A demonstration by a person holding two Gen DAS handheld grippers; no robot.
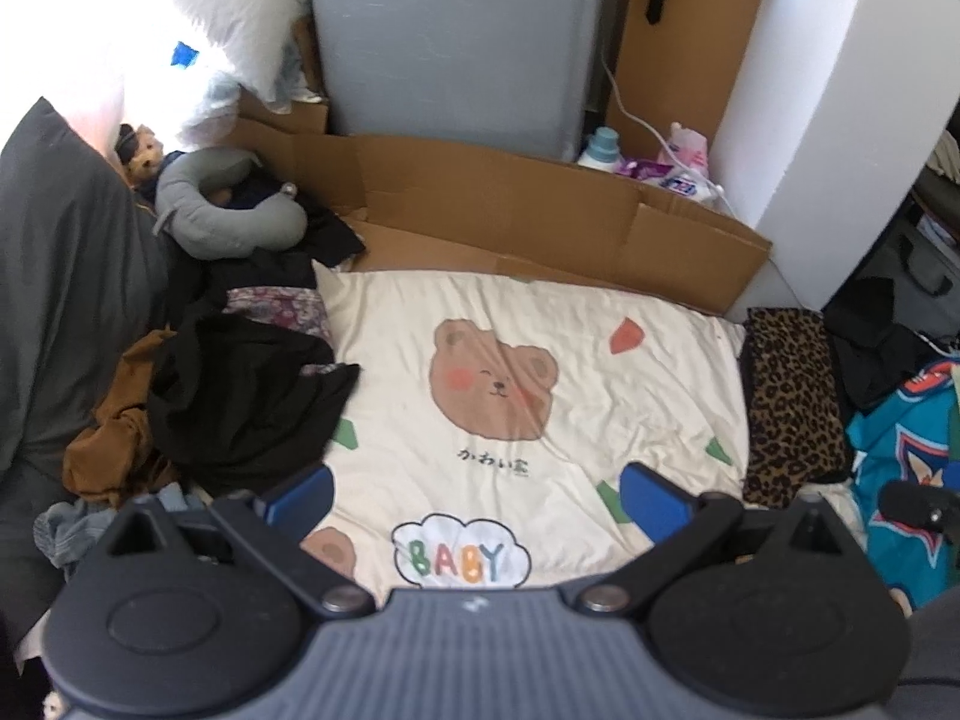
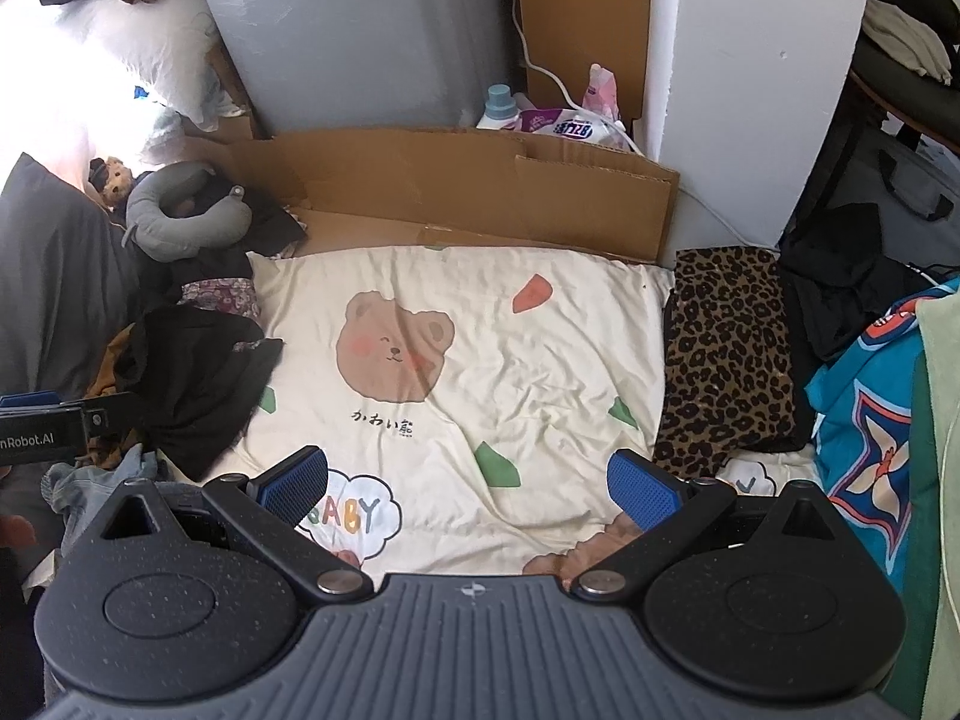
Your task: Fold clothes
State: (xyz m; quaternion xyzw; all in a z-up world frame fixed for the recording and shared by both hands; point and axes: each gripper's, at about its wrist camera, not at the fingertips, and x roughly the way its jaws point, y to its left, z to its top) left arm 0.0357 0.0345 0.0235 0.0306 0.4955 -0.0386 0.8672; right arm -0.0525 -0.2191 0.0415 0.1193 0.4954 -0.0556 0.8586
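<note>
A heap of unfolded clothes lies on the left of the cream bear-print sheet [image 1: 600, 408]: a black garment [image 1: 252, 396] on top, a brown one [image 1: 120, 438], a floral one [image 1: 276, 309] and a grey-blue one [image 1: 78, 528]. The heap shows in the right wrist view too [image 2: 198, 384]. A folded leopard-print garment [image 1: 792, 408] [image 2: 726, 360] lies on the right. My left gripper [image 1: 477, 498] is open and empty above the sheet's near part. My right gripper [image 2: 468, 486] is open and empty above the sheet. The left gripper's side shows at the right view's left edge [image 2: 54, 426].
A cardboard sheet [image 1: 510, 210] lines the far side of the bed before a grey panel [image 1: 456, 42]. A grey neck pillow [image 1: 228, 210] and a small plush [image 1: 141, 156] lie far left. A teal patterned cloth [image 2: 870, 432] and black clothes [image 2: 840, 288] lie right. Detergent bottles [image 2: 540, 114] stand behind the cardboard.
</note>
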